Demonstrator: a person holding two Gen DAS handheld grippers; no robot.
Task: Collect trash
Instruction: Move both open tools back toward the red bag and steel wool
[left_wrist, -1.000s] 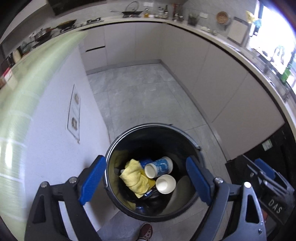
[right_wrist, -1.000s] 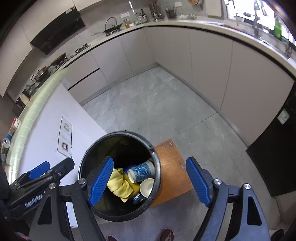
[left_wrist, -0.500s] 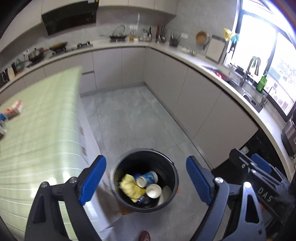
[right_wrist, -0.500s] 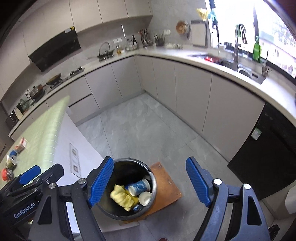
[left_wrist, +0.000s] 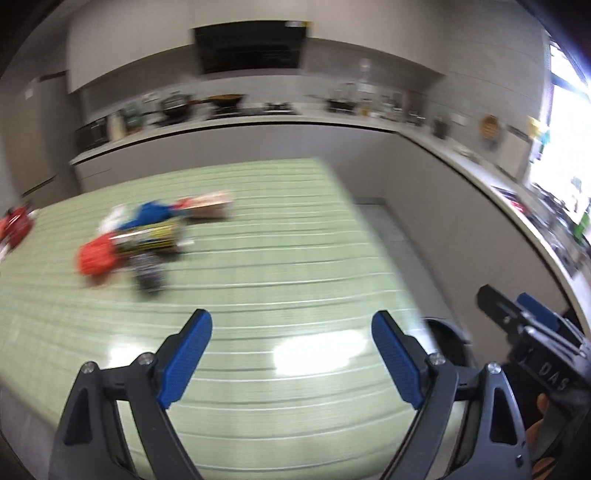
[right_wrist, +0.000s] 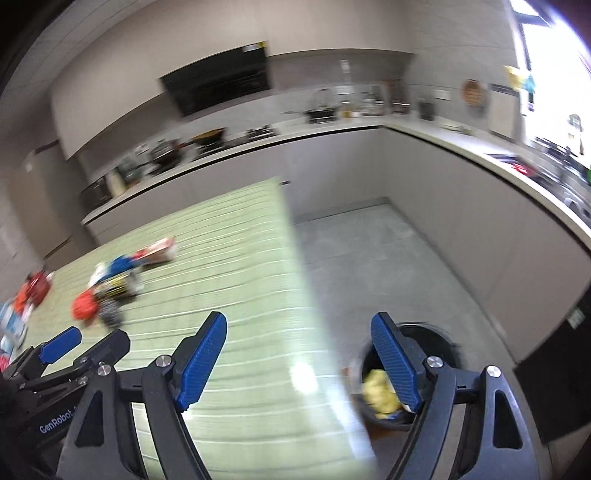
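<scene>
Both views are motion-blurred. A pile of trash lies on the green table: a red crumpled piece, a blue piece, a yellow-black wrapper, a dark can and a pink carton. It also shows in the right wrist view. My left gripper is open and empty above the table's near part. My right gripper is open and empty over the table's right edge. The black trash bin stands on the floor below it, with a yellow cloth inside.
More red and white items lie at the table's far left. Kitchen counters with cookware run along the back and right walls. Grey floor lies between table and cabinets. A dark appliance stands at right.
Both grippers have swung up and left from above the bin to above the green table. The trash pile has come into view. Both stay open and empty.
</scene>
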